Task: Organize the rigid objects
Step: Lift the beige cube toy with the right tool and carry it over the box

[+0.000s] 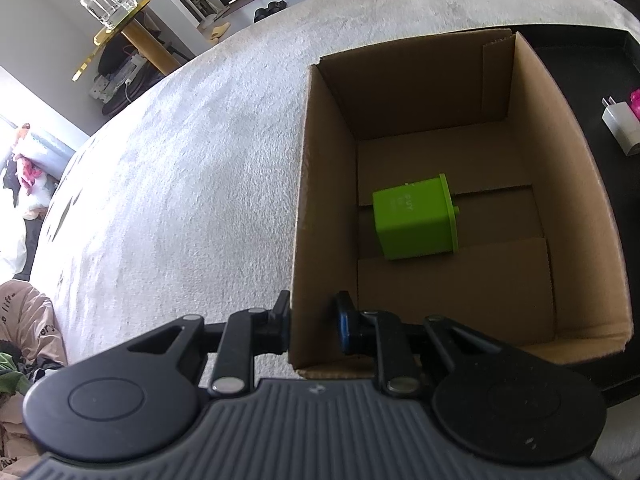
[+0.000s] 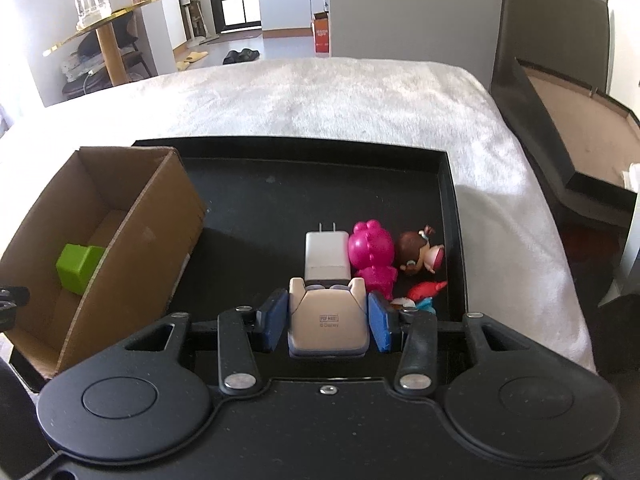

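Note:
A cardboard box (image 1: 572, 200) stands open with a green cube (image 1: 416, 220) on its floor; the box (image 2: 160, 220) and cube (image 2: 78, 266) also show in the right wrist view. My left gripper (image 1: 314, 326) straddles the box's near left wall, one finger outside and one inside, apparently clamped on it. My right gripper (image 2: 326, 322) has a beige toy figure base (image 2: 328, 324) between its blue pads, pads touching or almost touching its sides. Beyond it on the black tray (image 2: 320, 184) lie a white charger (image 2: 326, 254), a pink figure (image 2: 370, 256), a brown-haired doll (image 2: 420, 256) and a red-blue figure (image 2: 424, 294).
The tray and box rest on a white fluffy blanket (image 2: 320, 100). A dark open box (image 2: 560, 120) lies at the right. The charger (image 1: 620, 124) and pink figure (image 1: 634, 102) show at the left wrist view's right edge. A gold-edged side table (image 2: 100, 28) stands beyond the bed.

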A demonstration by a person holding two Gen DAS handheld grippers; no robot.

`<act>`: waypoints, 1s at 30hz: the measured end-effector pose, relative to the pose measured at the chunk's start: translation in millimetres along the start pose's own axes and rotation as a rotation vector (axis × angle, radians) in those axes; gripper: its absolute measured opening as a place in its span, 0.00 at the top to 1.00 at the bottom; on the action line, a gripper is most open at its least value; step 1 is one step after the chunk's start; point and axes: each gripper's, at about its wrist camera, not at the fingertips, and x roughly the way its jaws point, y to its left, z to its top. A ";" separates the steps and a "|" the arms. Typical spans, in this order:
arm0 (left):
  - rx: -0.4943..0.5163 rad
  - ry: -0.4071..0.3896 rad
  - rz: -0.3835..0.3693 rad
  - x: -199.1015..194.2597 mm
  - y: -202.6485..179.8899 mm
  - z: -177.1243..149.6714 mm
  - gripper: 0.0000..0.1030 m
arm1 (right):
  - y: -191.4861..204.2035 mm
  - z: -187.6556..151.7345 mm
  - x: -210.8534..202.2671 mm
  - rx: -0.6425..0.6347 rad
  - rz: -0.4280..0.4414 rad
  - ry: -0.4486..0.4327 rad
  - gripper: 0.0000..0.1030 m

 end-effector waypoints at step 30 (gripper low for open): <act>-0.146 0.004 -0.155 10.5 27.2 -2.1 0.83 | 67.0 45.2 -29.9 -0.158 -0.019 -0.081 0.59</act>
